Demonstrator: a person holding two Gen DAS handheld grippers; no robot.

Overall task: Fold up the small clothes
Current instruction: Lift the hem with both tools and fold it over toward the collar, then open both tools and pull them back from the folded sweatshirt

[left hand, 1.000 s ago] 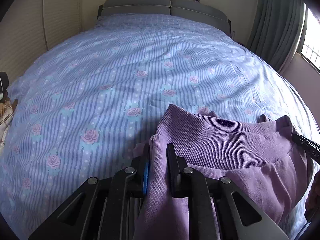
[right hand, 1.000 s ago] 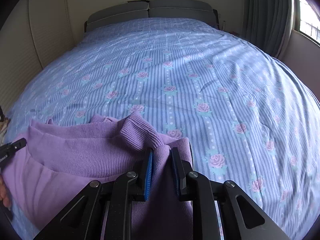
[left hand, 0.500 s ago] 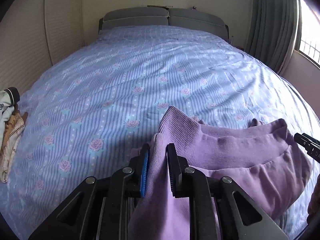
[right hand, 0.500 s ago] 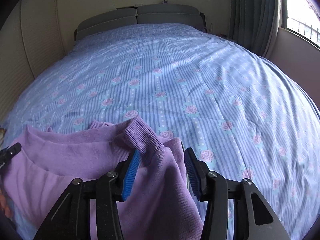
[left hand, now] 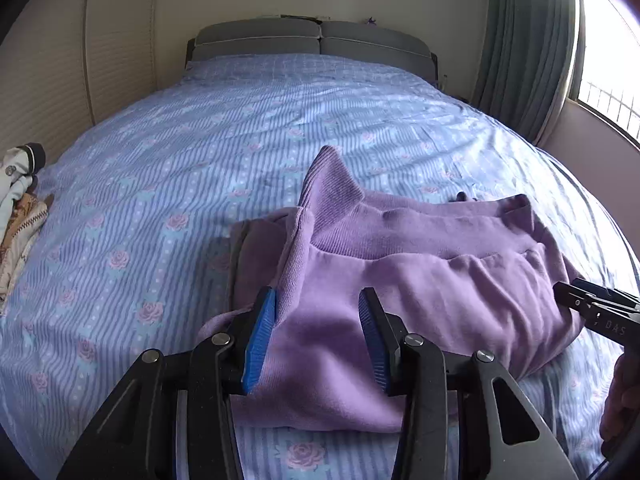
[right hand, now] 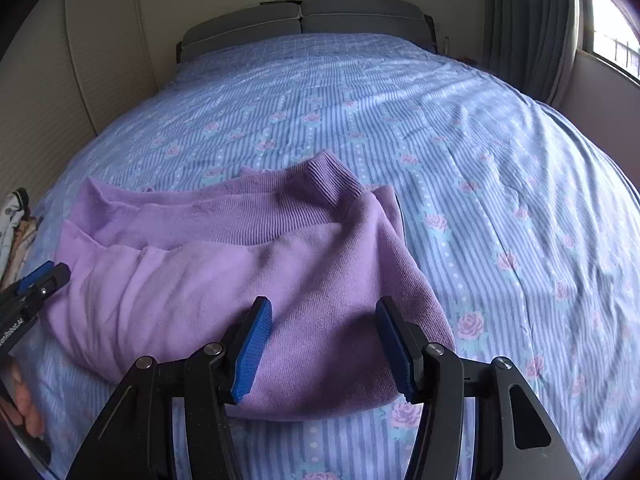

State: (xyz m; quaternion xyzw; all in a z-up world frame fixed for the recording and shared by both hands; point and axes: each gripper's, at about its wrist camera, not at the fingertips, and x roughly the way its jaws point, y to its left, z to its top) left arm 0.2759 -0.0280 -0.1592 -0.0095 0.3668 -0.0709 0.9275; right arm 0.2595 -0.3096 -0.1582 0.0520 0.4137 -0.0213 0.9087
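Observation:
A small purple sweatshirt (left hand: 420, 288) (right hand: 224, 276) lies folded over on the bed, its ribbed hem band on top and two ribbed corners sticking up. My left gripper (left hand: 316, 332) hovers over the garment's left near edge, jaws opening; the cloth lies below them and the pads do not press it. My right gripper (right hand: 324, 344) stands over the right near edge, jaws also opening, cloth loose beneath. Each gripper's tip shows at the edge of the other wrist view.
The bed (left hand: 200, 152) is covered by a blue striped sheet with pink roses. A pile of other clothes (left hand: 20, 208) lies at its left edge. A grey headboard (left hand: 312, 40) stands at the far end, curtains and a window to the right.
Both grippers have let go of the purple cloth and pulled back toward me. The folded top layer has dropped flat onto the garment.

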